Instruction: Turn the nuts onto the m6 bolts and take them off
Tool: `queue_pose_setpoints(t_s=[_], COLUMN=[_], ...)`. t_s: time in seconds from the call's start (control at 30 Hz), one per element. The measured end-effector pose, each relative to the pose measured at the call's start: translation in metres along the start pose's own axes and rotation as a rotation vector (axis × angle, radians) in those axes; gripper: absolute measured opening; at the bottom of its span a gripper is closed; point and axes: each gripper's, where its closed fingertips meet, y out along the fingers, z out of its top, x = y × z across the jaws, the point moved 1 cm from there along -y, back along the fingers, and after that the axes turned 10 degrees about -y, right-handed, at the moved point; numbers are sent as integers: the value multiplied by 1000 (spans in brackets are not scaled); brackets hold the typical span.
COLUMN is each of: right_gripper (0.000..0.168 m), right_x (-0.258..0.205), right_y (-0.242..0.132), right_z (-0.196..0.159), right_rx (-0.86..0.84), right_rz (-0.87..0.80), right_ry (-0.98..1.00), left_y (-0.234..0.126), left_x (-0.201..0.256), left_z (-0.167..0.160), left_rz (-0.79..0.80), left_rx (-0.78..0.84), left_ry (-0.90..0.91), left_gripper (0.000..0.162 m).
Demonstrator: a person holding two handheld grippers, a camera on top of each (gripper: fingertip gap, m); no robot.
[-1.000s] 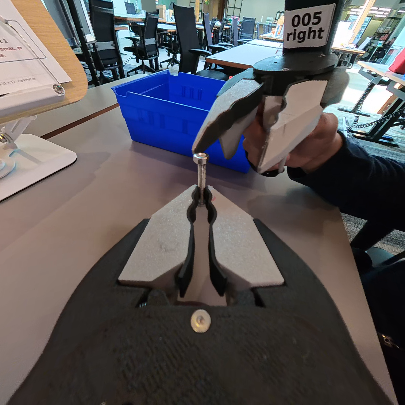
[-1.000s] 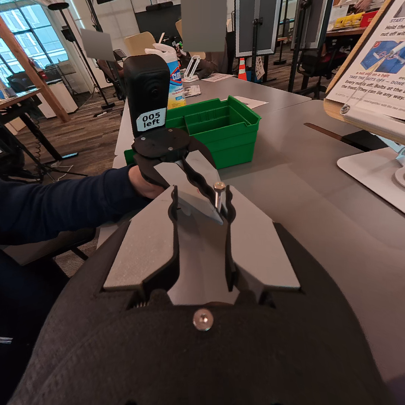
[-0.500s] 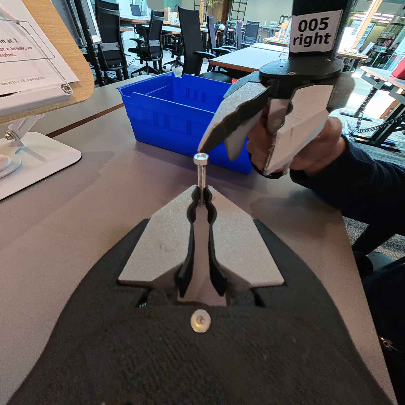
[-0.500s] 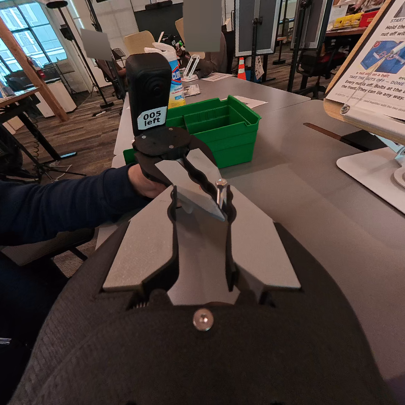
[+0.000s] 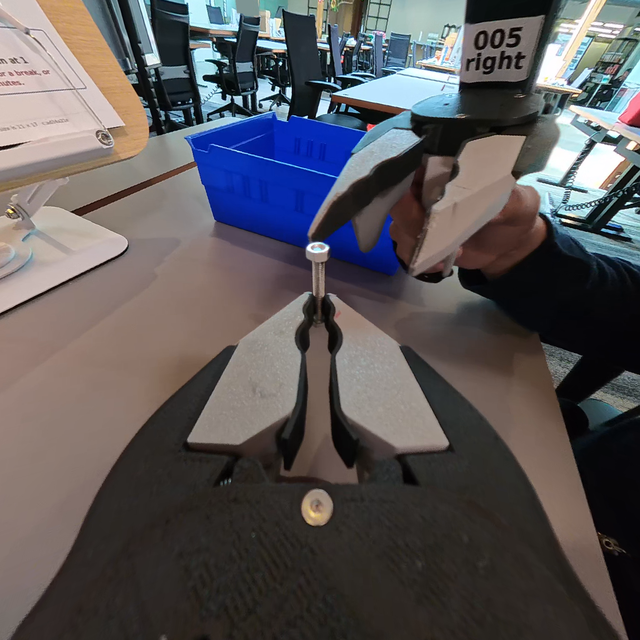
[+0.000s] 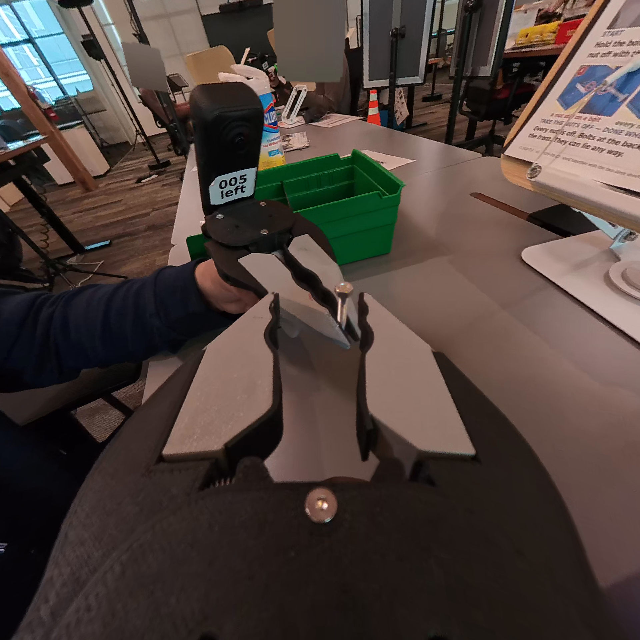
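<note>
Left wrist view: the left gripper is seen with its jaws drawn almost together, and a bolt is clamped upright between the fingertips by the lower end of its thread, its socket head at the top. No nut can be made out on the bare thread. The right gripper, held in a hand with a dark sleeve, is tilted down over the bolt with its jaws spread wide and nothing between them; the tip of its near finger is placed just above the bolt head, and whether the two touch cannot be told. A blue bin is set on the grey table behind the bolt, and a white stand carrying a board with a printed sheet is seen at the left. In the right wrist view the right gripper is shown wide open and empty, with the bolt standing in the gap close to the right-hand finger. The left gripper is seen there from the front, closed on the bolt's lower end. A green bin is seen on the table behind it, with a spray bottle farther back.
</note>
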Motion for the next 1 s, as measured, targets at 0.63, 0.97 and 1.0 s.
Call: queue_pose_setpoints(t_s=[0.63,0.97,1.0], right_gripper=[43,45,46], right_x=[-7,2,1], right_y=[1,0,1], right_z=[1,0,0], right_rx=[0,3,3], right_rz=[38,-1,9], right_ry=[-3,19,23], left_y=[2,1,2], left_x=[-2,0,1], left_z=[-2,-1,-1], left_rz=[15,2,0], left_rx=[-11,-3,-7], left_ry=[7,4,9], left_gripper=[2,2,2])
